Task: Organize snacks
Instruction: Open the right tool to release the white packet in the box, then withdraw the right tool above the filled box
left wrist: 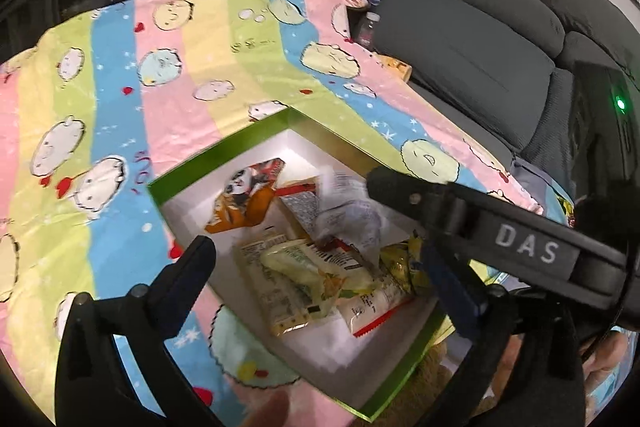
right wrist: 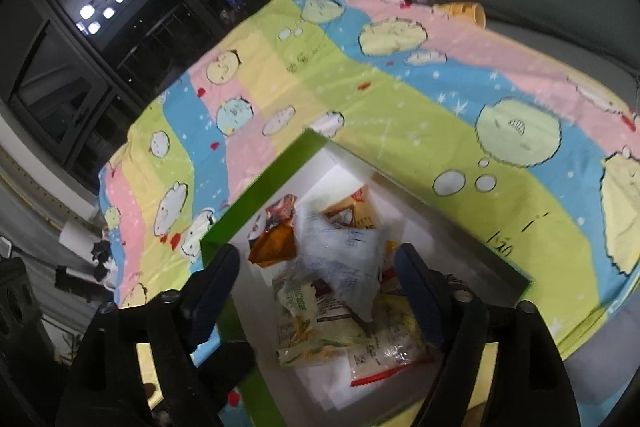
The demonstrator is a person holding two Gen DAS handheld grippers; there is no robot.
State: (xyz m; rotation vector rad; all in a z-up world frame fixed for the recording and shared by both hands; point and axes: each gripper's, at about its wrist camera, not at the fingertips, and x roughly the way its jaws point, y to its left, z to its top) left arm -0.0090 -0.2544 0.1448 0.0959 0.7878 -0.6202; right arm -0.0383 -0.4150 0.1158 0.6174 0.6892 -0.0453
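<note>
A shallow box with a green rim (left wrist: 188,171) (right wrist: 260,195) and a white inside lies on the striped cloth. It holds several snack packets: an orange panda packet (left wrist: 244,203) (right wrist: 276,239), a pale green one (left wrist: 296,267) (right wrist: 312,335) and a clear red-edged one (left wrist: 372,311) (right wrist: 380,355). A blurred white packet (left wrist: 348,211) (right wrist: 340,259) sits on top of the pile, between my right gripper's fingers but apart from both pads. My right gripper (right wrist: 316,263) is open over the box. My left gripper (left wrist: 316,259) is open wide over the box's near half with nothing in it. A finger (left wrist: 404,187) of the right gripper reaches in from the right.
The pastel cartoon cloth (left wrist: 160,67) (right wrist: 360,99) covers the table. A grey sofa (left wrist: 460,39) stands close on the right, with a bottle (left wrist: 366,27) and a yellow cup (right wrist: 464,11) beside it. Dark windows (right wrist: 100,27) are behind. A person's fingertip (left wrist: 272,407) shows at the bottom.
</note>
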